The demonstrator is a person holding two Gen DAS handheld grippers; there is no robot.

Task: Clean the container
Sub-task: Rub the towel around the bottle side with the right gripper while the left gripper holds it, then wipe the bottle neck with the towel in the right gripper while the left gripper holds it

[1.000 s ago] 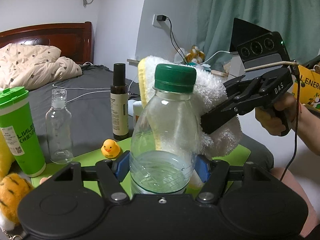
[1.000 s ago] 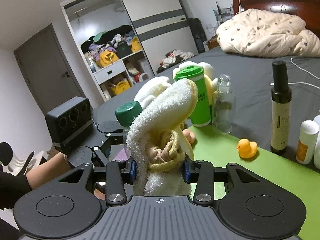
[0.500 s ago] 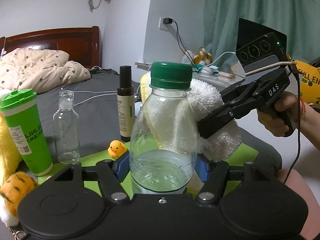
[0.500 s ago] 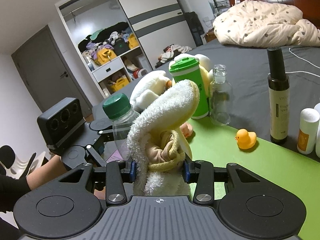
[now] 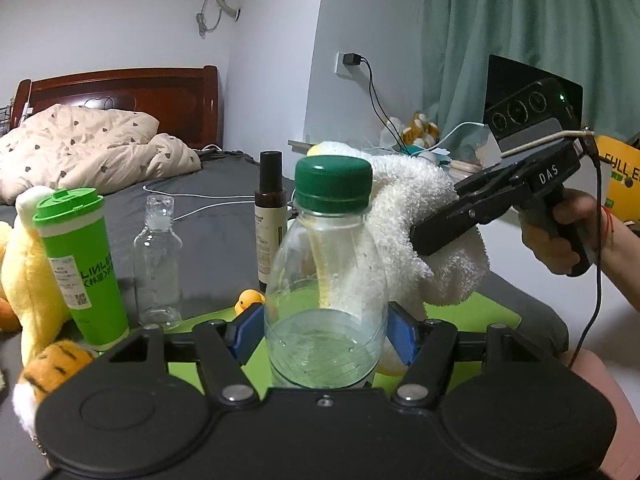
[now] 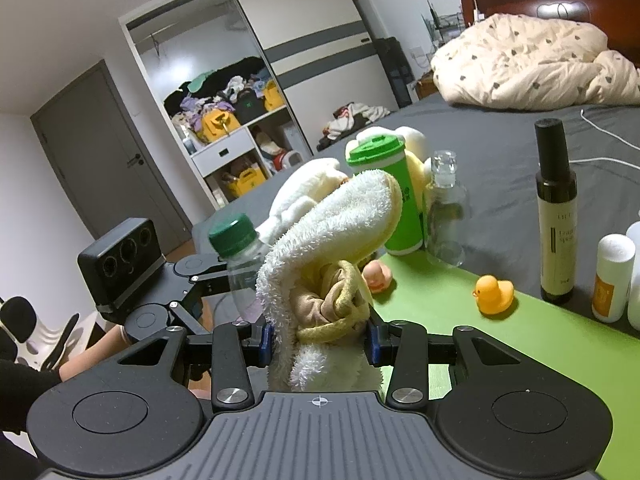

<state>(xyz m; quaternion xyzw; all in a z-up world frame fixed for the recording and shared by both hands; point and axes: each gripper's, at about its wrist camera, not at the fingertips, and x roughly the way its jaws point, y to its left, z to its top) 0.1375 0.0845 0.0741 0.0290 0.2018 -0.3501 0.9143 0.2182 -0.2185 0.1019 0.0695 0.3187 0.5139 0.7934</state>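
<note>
- Clear plastic bottle with a green screw cap (image 5: pixel 326 280) stands upright in the left claw (image 5: pixel 325 338), whose blue pads clamp its lower body, above the green mat (image 6: pixel 460 320).
- Right claw (image 6: pixel 318 340) is clamped on a bunched white and yellow fluffy towel (image 6: pixel 332 248), pressed against the bottle's right shoulder.
- Left wrist view alone shows the towel (image 5: pixel 416 232) wrapping behind the cap, the person's right hand (image 5: pixel 568 236) on the handle, and a green curtain (image 5: pixel 520 40).
- Right wrist view alone shows a white pill-shaped bottle (image 6: pixel 614 276), a wardrobe (image 6: pixel 248 92) and a grey door (image 6: pixel 104 152).
- Both show the green tumbler (image 5: pixel 78 264), small empty glass bottle (image 5: pixel 158 256), dark spray bottle (image 5: pixel 271 220) and yellow rubber duck (image 6: pixel 494 294).
- Compared with a second ago, the towel sits lower against the bottle, its top no longer rising above the cap; both grips are unchanged.
</note>
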